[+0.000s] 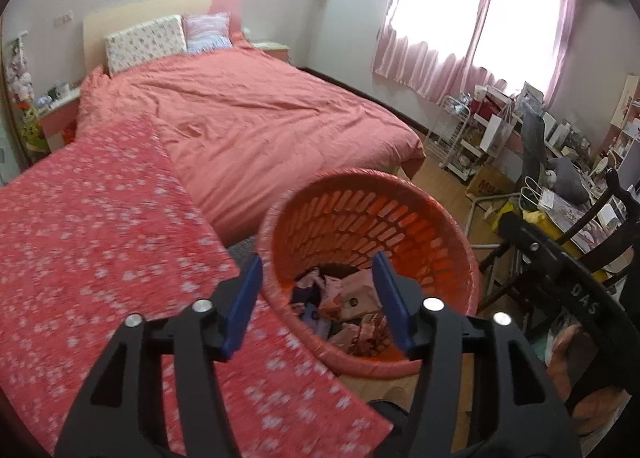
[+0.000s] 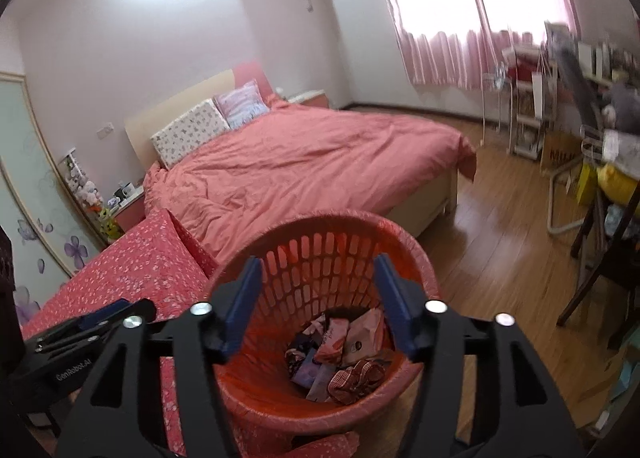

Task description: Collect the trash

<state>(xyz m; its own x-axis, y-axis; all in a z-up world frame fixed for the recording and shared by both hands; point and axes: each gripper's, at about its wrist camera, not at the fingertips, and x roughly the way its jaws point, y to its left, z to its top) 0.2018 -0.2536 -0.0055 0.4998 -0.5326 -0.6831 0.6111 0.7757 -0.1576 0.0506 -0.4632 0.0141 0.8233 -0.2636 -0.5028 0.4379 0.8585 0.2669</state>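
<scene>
Orange basket [image 2: 320, 298] on the floor by the bed's foot corner already held wrappers [image 2: 340, 358]; both claws, left gripper [image 1: 318, 290] and right gripper [image 2: 318, 294], hung spread and empty above it, no more trash visible.

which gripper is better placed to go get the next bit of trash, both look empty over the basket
Hard to separate: left gripper and right gripper both hang open and empty over the orange basket. Slight edge to the left, nearer the floral bed cover.
</scene>
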